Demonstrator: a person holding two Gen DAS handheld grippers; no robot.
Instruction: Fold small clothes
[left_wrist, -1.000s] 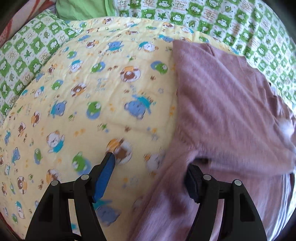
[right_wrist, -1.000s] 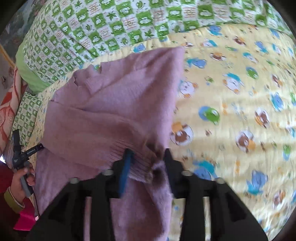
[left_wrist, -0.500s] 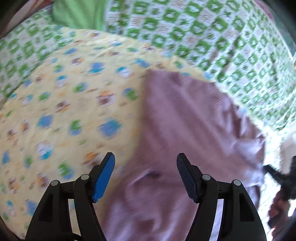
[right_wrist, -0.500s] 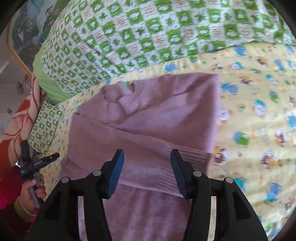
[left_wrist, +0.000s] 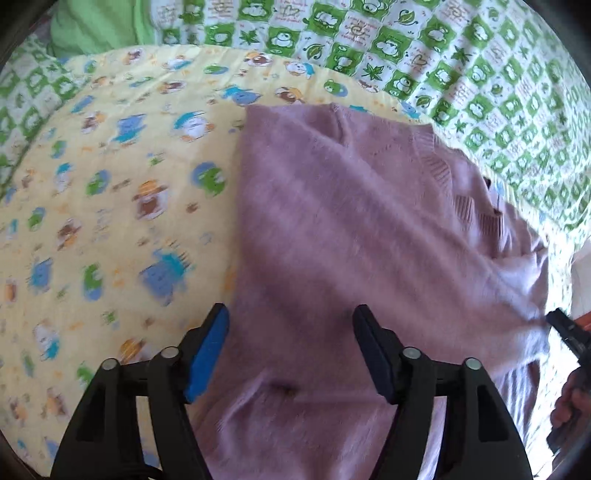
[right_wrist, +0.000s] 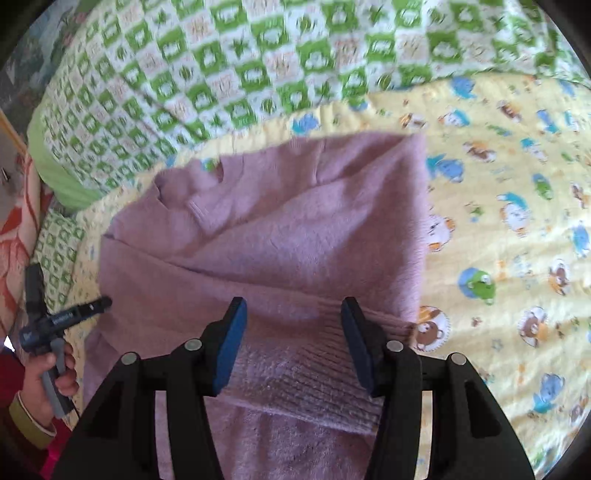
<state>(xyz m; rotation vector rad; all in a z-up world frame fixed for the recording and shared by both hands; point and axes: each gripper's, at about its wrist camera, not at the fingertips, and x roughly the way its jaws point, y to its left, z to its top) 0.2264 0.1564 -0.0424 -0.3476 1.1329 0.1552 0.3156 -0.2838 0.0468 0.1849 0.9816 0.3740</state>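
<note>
Right gripper (right_wrist: 290, 325) has let go of ribbed cuff, jaws now wide, empty. Left gripper (left_wrist: 290, 339) likewise spread, holding nothing. Pink sweater (right_wrist: 295, 236) lies on yellow quilt (right_wrist: 517, 221), sleeve folded across body; next fold likely pending.

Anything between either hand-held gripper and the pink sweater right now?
Nothing visible. The pink sweater lies bare on the yellow quilt, with the left hand-held gripper and right hand-held gripper both open directly over it.
</note>
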